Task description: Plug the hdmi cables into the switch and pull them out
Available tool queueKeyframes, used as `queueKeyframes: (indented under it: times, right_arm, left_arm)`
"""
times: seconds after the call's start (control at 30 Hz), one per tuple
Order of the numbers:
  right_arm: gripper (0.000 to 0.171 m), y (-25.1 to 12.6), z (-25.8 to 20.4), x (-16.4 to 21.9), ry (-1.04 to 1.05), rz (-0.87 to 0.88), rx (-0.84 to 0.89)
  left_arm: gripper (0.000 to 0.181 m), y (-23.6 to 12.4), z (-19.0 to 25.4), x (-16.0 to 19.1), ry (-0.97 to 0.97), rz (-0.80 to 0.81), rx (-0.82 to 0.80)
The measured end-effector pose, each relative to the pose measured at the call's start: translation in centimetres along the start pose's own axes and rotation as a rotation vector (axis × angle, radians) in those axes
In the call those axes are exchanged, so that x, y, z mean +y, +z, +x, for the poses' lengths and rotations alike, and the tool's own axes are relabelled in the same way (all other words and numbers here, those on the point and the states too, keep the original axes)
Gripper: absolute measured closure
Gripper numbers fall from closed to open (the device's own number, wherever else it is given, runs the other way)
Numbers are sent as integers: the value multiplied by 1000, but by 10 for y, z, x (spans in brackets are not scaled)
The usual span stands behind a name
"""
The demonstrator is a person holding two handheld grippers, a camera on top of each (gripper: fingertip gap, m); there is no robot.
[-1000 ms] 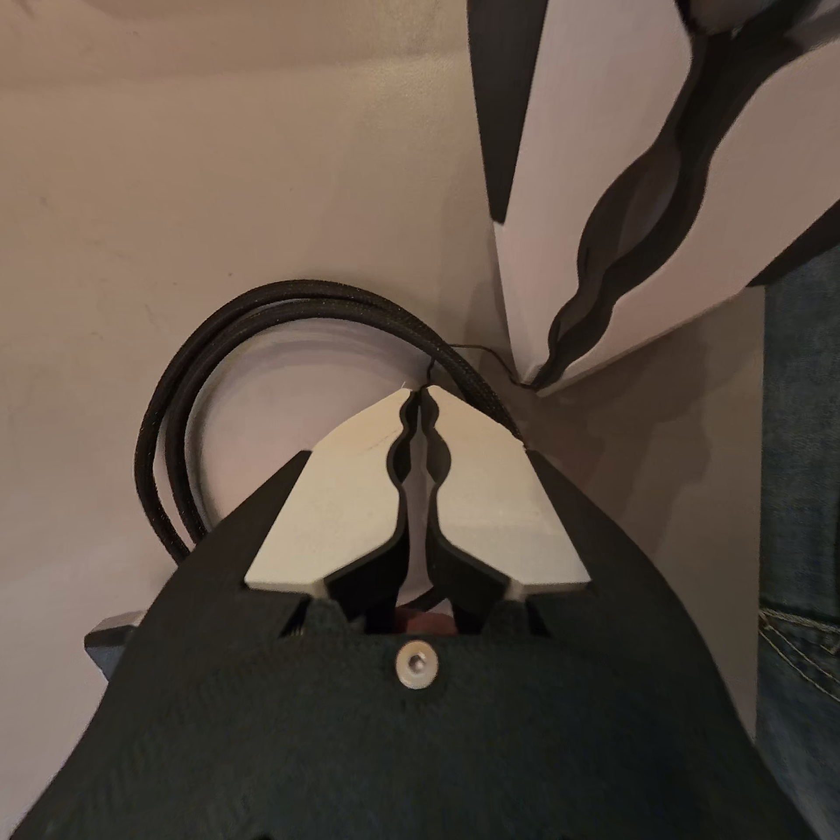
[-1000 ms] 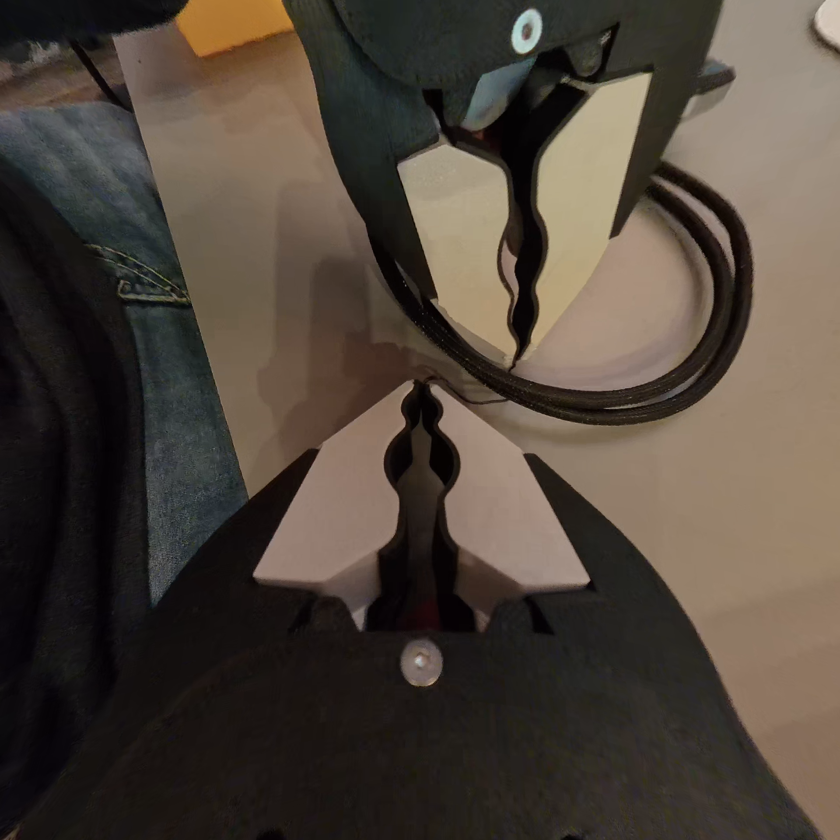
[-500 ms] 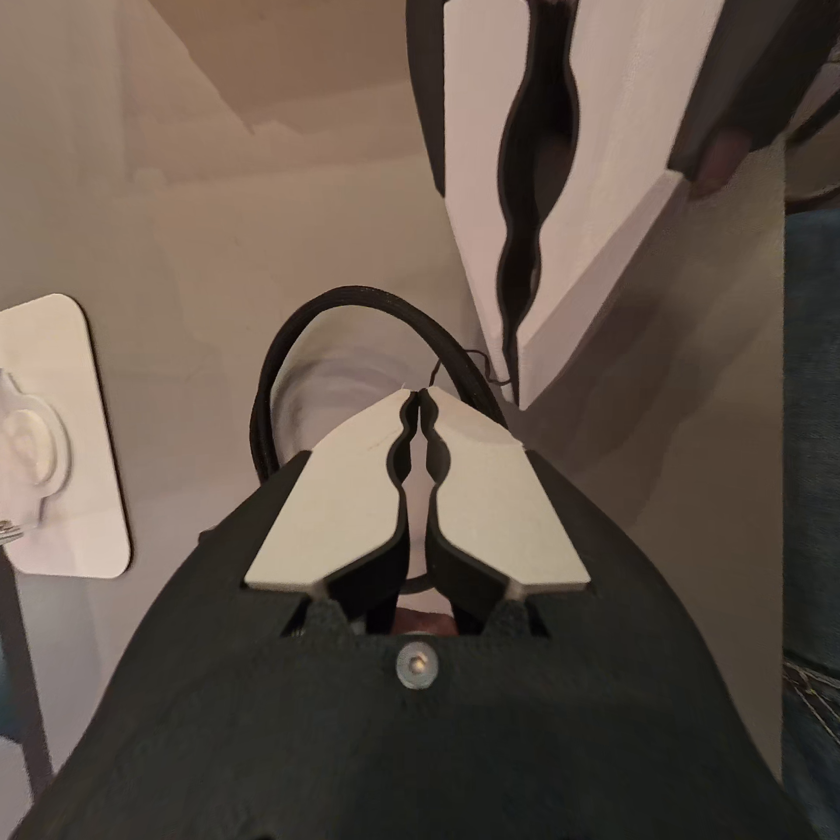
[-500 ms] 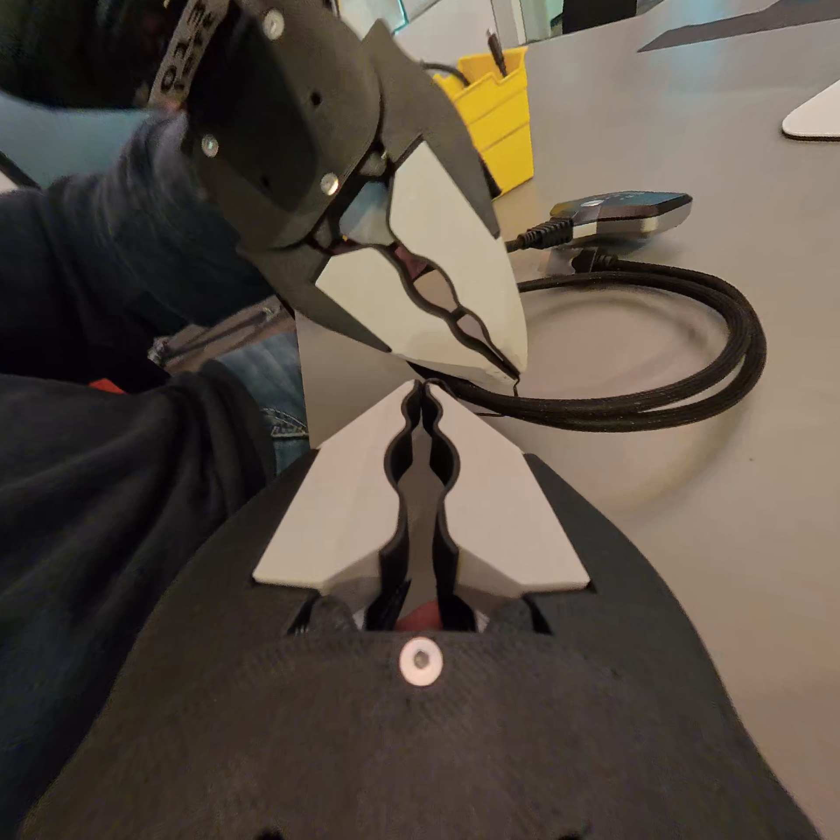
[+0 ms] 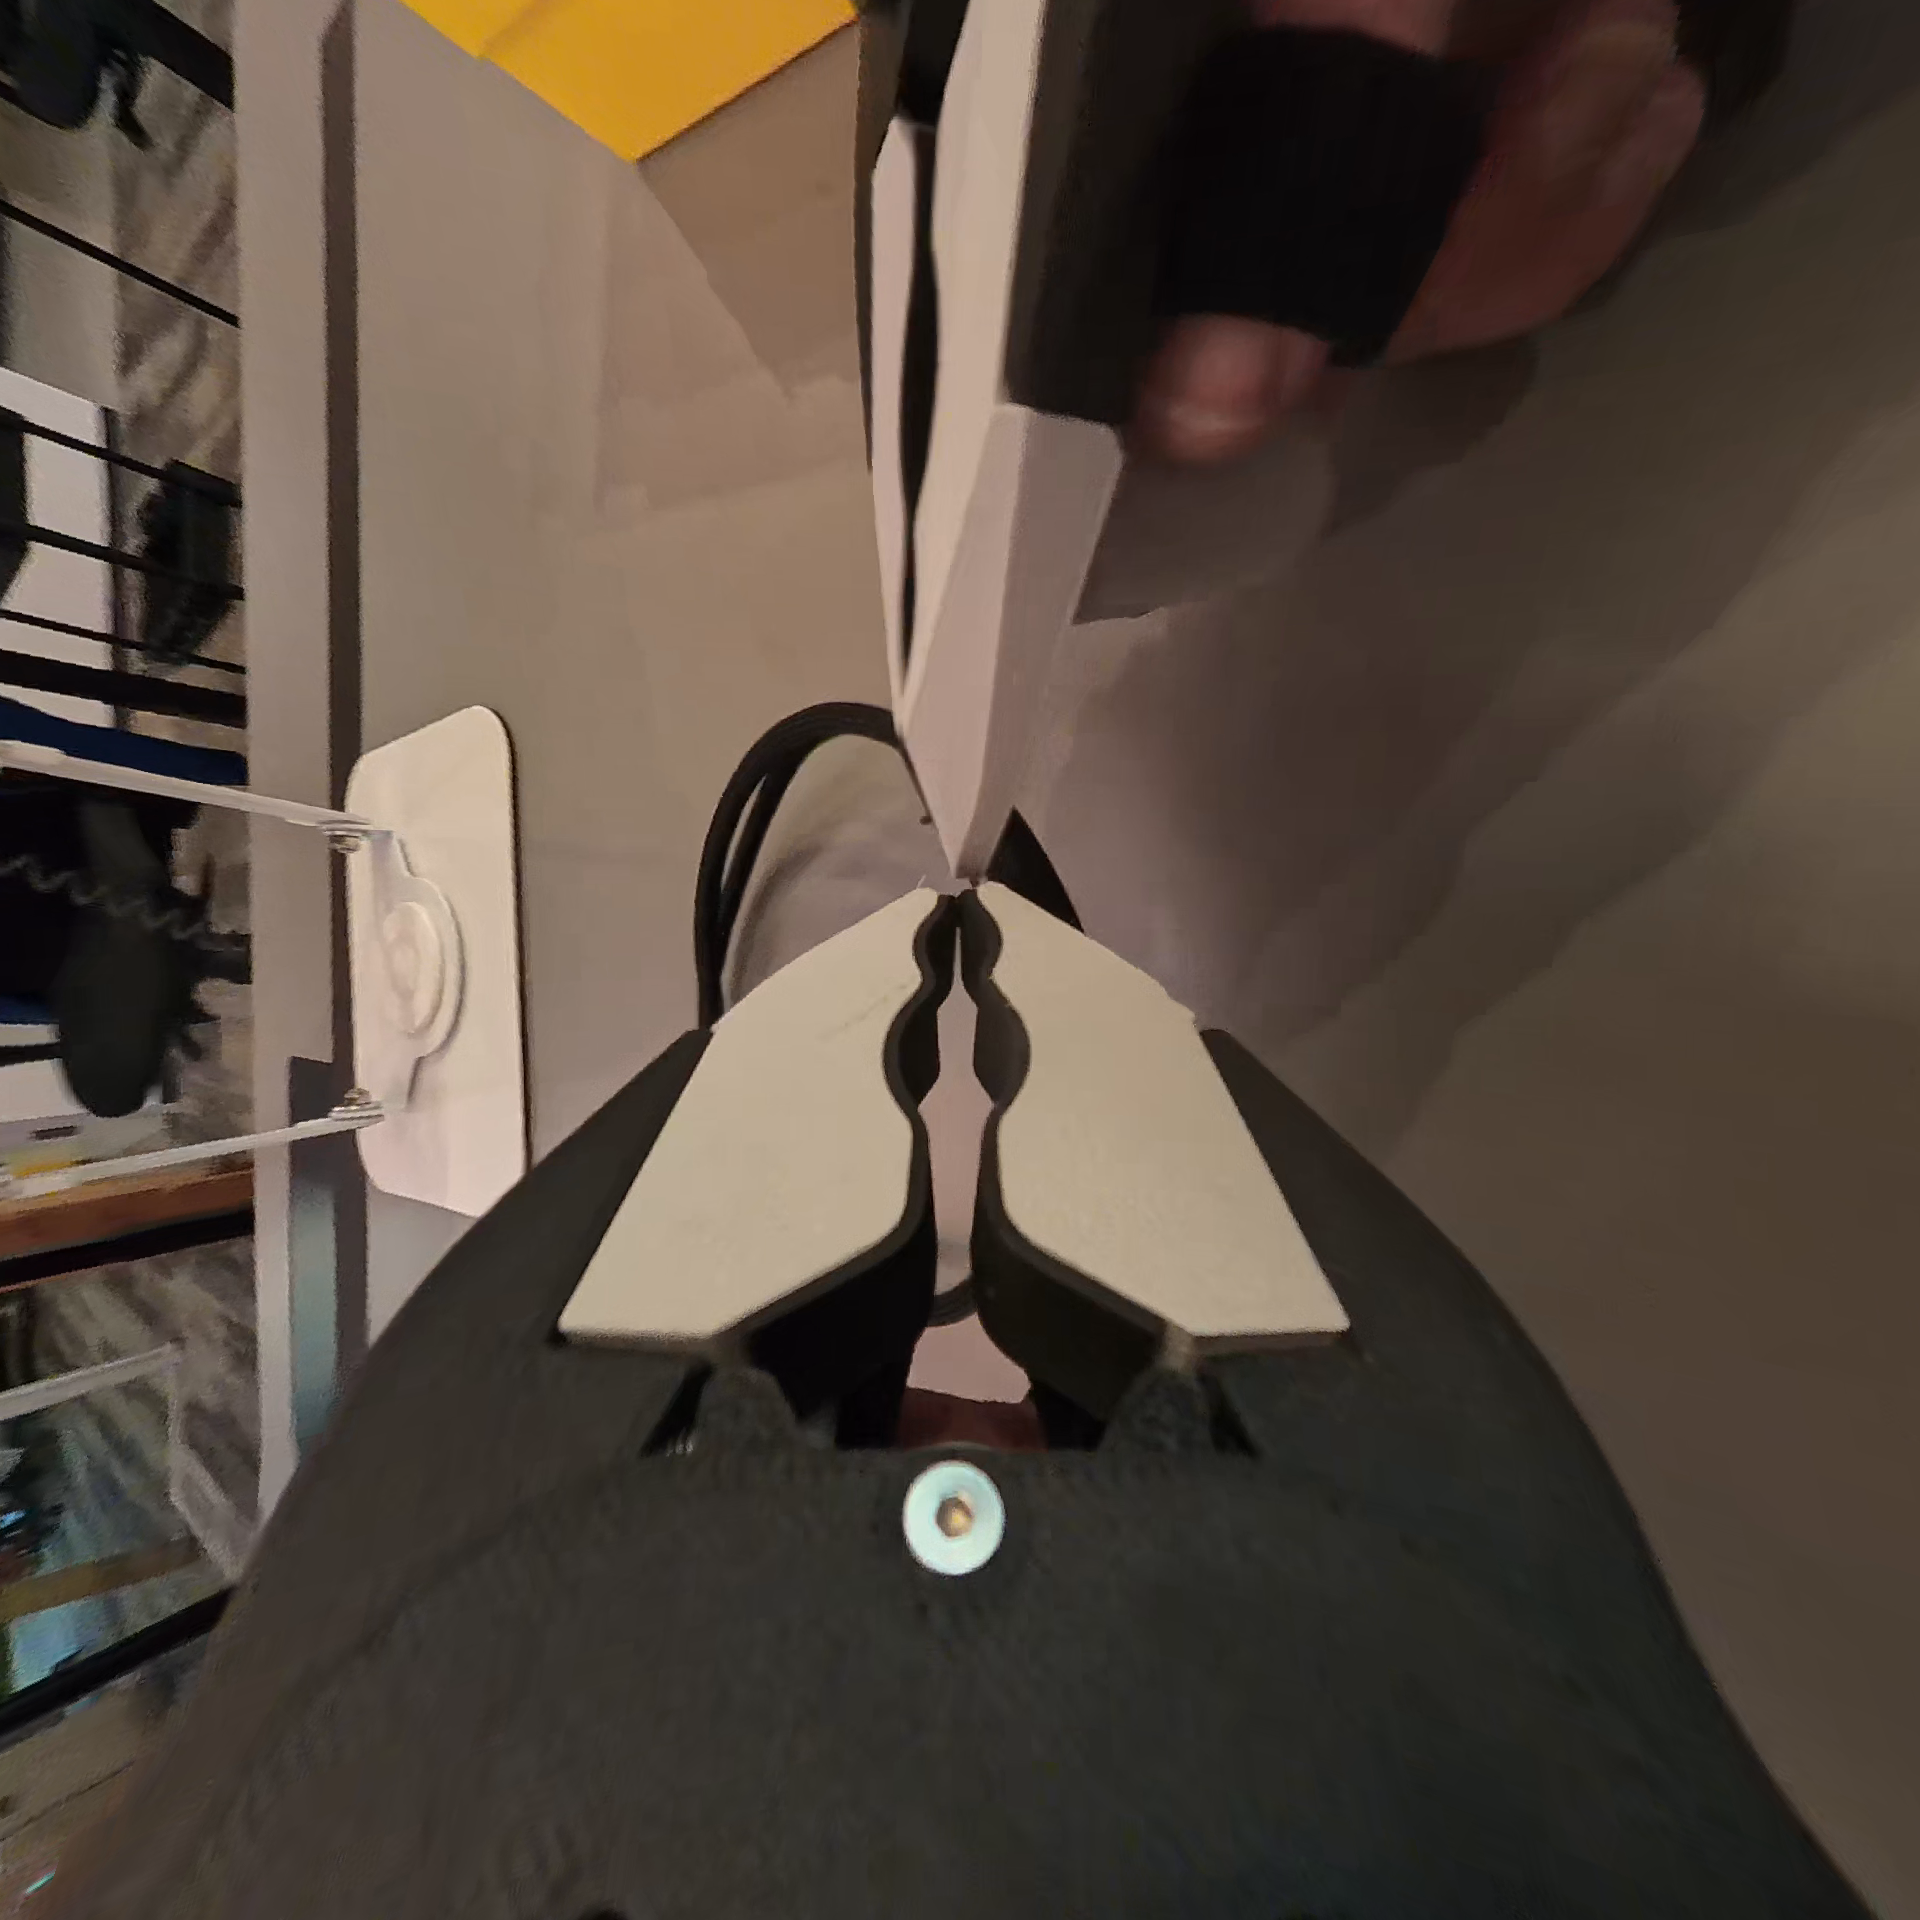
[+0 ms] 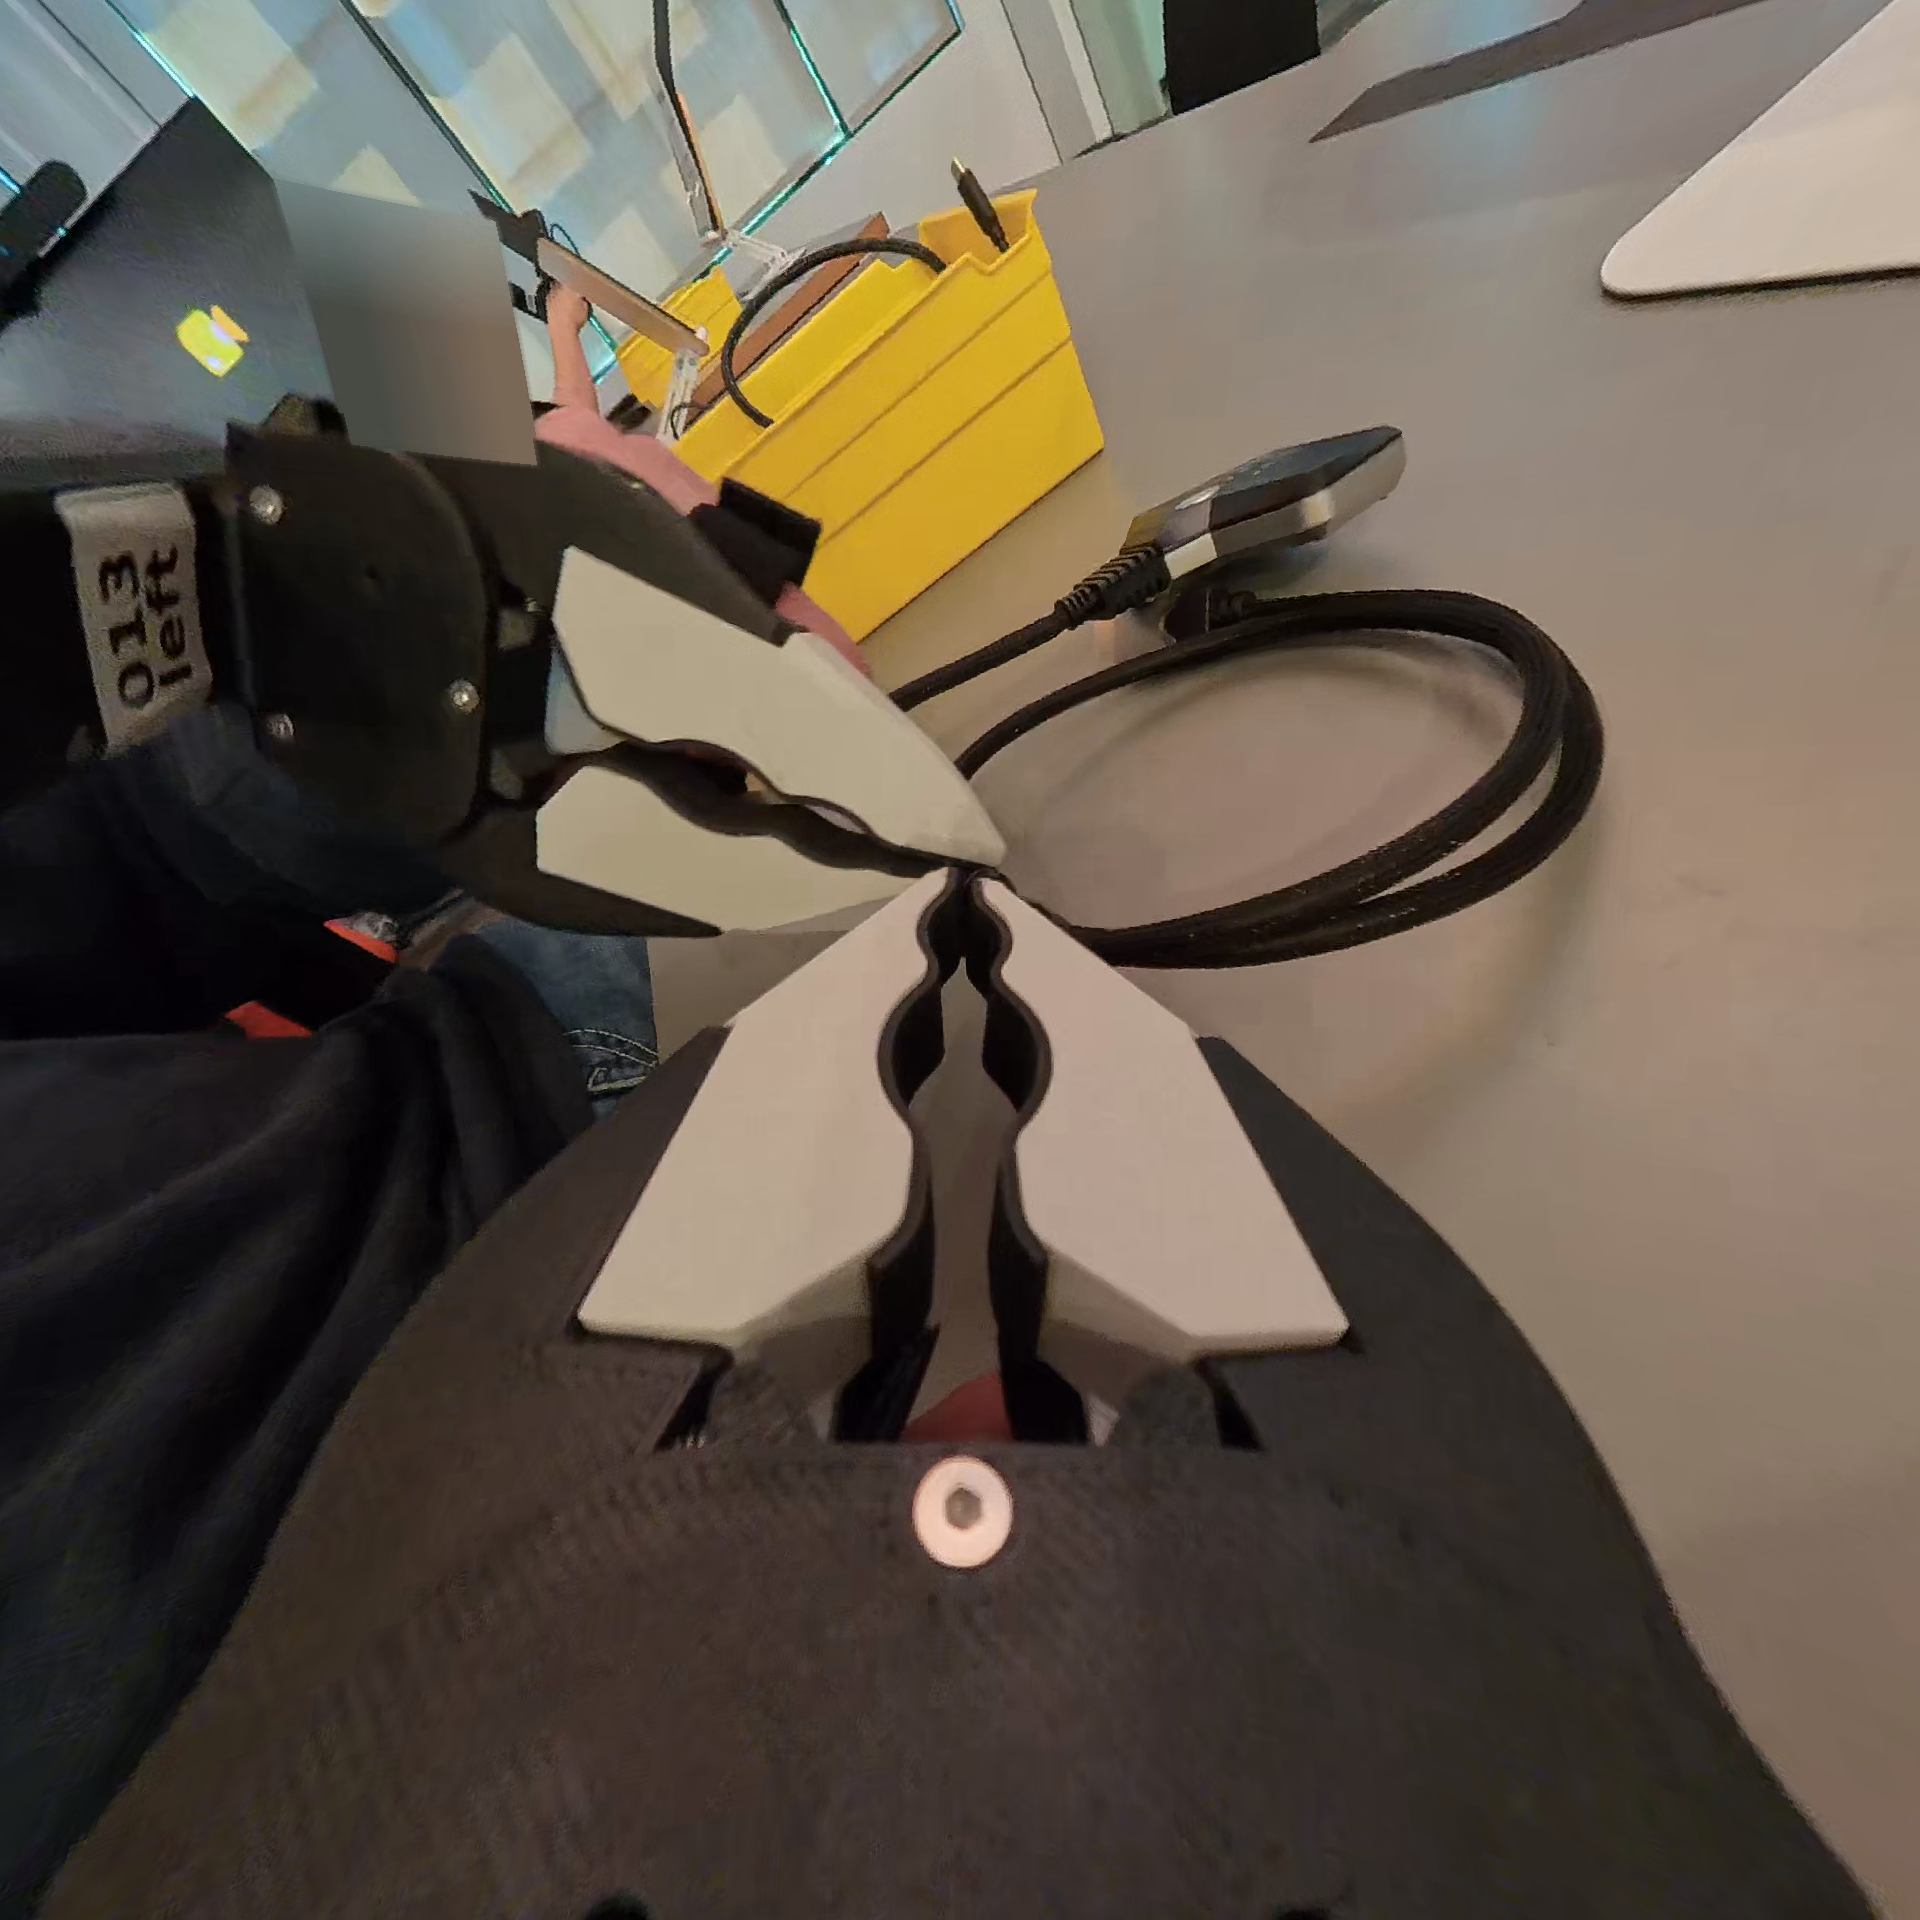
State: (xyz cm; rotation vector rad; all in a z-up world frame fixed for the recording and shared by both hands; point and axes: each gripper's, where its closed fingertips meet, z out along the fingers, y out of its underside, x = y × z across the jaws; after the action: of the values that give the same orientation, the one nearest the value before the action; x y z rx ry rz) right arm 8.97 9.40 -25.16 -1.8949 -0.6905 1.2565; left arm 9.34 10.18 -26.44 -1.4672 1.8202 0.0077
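Note:
The HDMI switch (image 6: 1278, 499), a flat dark box with a silver edge, lies on the grey table (image 6: 1558, 1143). A braided black connector (image 6: 1112, 592) sits at its near end. A looped bundle of black braided HDMI cable (image 6: 1538, 779) lies in front of it and also shows in the left wrist view (image 5: 727, 852). My left gripper (image 5: 958, 896) is shut. My right gripper (image 6: 961, 883) is shut. Their tips meet just above the cable loop. I see nothing thick held in either. The left gripper shows in the right wrist view (image 6: 982, 854), the right in the left wrist view (image 5: 966, 868).
A yellow bin (image 6: 904, 384) with a cable in it stands behind the switch. A white flat base plate (image 5: 436, 935) with metal rods lies left of the loop, another white plate (image 6: 1787, 187) at the far right. A person's dark clothing (image 6: 208, 1247) fills the near left. Only a small space, under 4 cm, lies between the two pairs of fingers.
Both grippers have rolled and tilted while their shut tips stayed together over the cable loop. The right view has swung up from the table, bringing the switch and bin into sight.

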Motion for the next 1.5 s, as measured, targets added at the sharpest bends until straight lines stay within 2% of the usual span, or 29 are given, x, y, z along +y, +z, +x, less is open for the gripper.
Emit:
queueKeyframes:
  times: [0.5,0.73,0.9,1.03,1.13,1.3,1.4,1.5]
  right_arm:
    - [171,19,14,7,-10,-125,18]
    - [171,29,14,11,-15,-173,19]
    - [171,33,19,22,-71,-253,67]
    - [171,32,26,32,-150,-336,127]
    - [171,30,27,34,-161,-344,125]
    - [171,28,26,32,-152,-325,118]
    - [171,29,26,33,-165,-334,124]
    - [171,29,26,34,-190,-338,128]
  left_arm:
    - [181,0,5,5,113,24,-239]
    - [181,5,12,9,174,-50,-319]
    - [181,14,22,15,148,-88,-313]
    - [181,22,30,18,57,-131,-284]
    - [180,25,33,16,26,-113,-286]
    - [162,10,32,10,12,-20,-247]
    - [161,-4,28,12,-56,34,-209]
    - [159,-10,22,23,-65,3,-188]
